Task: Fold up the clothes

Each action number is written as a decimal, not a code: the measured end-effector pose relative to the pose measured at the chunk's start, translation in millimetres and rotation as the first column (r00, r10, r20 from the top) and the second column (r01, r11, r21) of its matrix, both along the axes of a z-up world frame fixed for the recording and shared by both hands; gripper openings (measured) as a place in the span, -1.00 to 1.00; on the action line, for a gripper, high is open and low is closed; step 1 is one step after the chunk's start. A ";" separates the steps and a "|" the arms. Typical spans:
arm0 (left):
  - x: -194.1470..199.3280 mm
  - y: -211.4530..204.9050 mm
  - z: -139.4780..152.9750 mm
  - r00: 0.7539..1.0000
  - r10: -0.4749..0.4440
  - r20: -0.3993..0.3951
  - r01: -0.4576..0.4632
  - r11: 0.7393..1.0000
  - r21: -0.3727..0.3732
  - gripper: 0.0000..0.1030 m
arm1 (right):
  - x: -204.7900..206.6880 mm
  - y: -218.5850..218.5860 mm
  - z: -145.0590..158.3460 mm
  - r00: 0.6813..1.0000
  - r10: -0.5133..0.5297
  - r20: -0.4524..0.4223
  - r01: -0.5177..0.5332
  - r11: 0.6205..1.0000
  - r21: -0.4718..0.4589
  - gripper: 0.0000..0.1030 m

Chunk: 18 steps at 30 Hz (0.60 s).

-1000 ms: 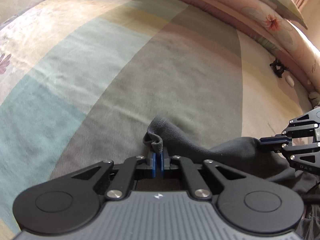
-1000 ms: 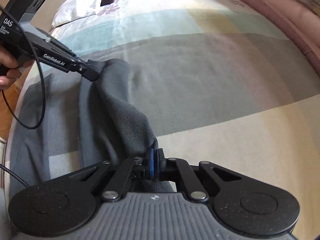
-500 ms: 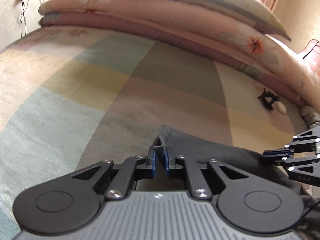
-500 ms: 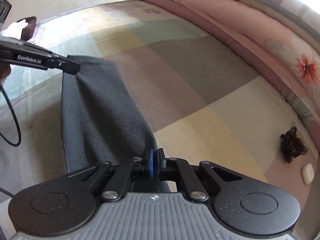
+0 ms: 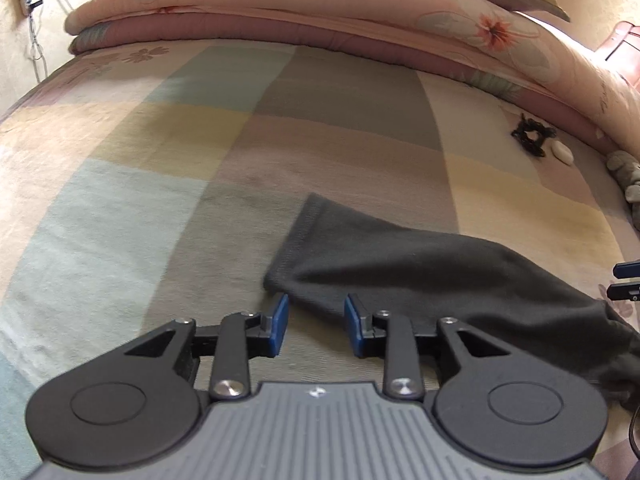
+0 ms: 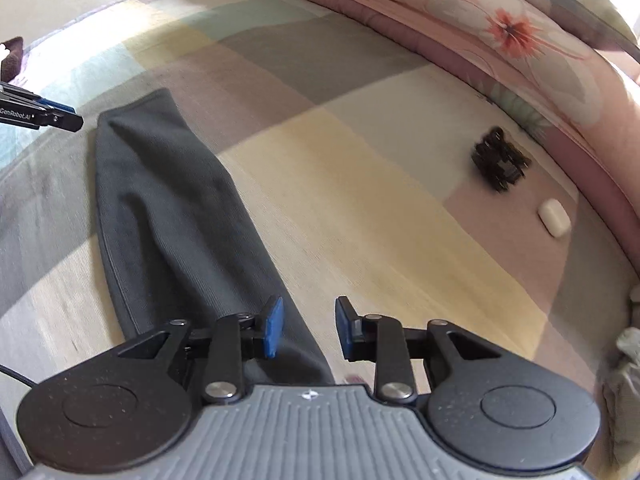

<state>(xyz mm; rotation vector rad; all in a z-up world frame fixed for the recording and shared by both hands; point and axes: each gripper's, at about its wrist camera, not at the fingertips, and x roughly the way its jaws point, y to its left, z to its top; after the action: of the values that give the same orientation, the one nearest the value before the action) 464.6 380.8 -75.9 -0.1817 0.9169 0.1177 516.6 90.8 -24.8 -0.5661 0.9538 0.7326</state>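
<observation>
My left gripper (image 5: pixel 316 326) and right gripper (image 6: pixel 306 328) had both just been opening; their jaws stood apart, pressing on nothing. The dark grey garment (image 6: pixel 168 208) lay flat on the checked bed sheet (image 5: pixel 120 208), its edges just beyond both jaws.

Dark grey garment (image 5: pixel 420 264) flat on checked bedspread (image 5: pixel 120 208), just beyond parted left gripper (image 5: pixel 316 322) fingers (image 5: pixel 279 324).

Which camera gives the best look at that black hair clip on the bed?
The right wrist view: the black hair clip sits large, its teeth visible, beside a small white case. The left wrist view shows it smaller, farther away.
</observation>
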 end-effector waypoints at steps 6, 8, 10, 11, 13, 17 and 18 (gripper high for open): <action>24.3 -59.9 -11.5 0.989 -0.148 0.022 0.149 0.987 -0.061 -0.38 | -2.4 -73.0 -9.1 0.996 -0.086 -0.027 0.083 0.992 -0.094 -0.36; 27.2 -73.8 -20.4 0.983 -0.182 -0.003 0.182 0.981 -0.062 -0.37 | -1.1 -90.1 -15.7 0.994 -0.101 -0.045 0.096 0.990 -0.102 -0.36; 23.4 -82.9 -25.8 0.981 -0.194 -0.027 0.193 0.981 -0.027 -0.37 | 0.3 -104.5 -24.2 0.991 -0.119 -0.064 0.111 0.988 -0.108 -0.36; 20.8 -87.0 -27.7 0.980 -0.197 -0.036 0.197 0.980 -0.006 -0.36 | 1.0 -111.7 -28.5 0.989 -0.128 -0.073 0.119 0.987 -0.111 -0.36; 15.9 -92.3 -27.4 0.976 -0.209 -0.053 0.210 0.977 0.018 -0.29 | -1.3 -122.0 -34.9 0.986 -0.138 -0.091 0.129 0.986 -0.105 -0.36; 9.5 -97.9 -26.0 0.971 -0.226 -0.080 0.230 0.972 0.054 -0.25 | -22.1 -119.1 -35.8 0.989 -0.108 -0.099 0.104 0.994 -0.045 -0.36; 9.1 -98.6 -25.7 0.970 -0.226 -0.087 0.231 0.971 0.058 -0.25 | -27.8 -116.0 -35.9 0.991 -0.096 -0.096 0.093 0.995 -0.040 -0.36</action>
<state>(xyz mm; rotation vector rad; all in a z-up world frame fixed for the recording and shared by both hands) 473.7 282.2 -101.6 -0.0072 1.0053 -0.0585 488.7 -25.2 -60.8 -0.5157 1.0793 0.6643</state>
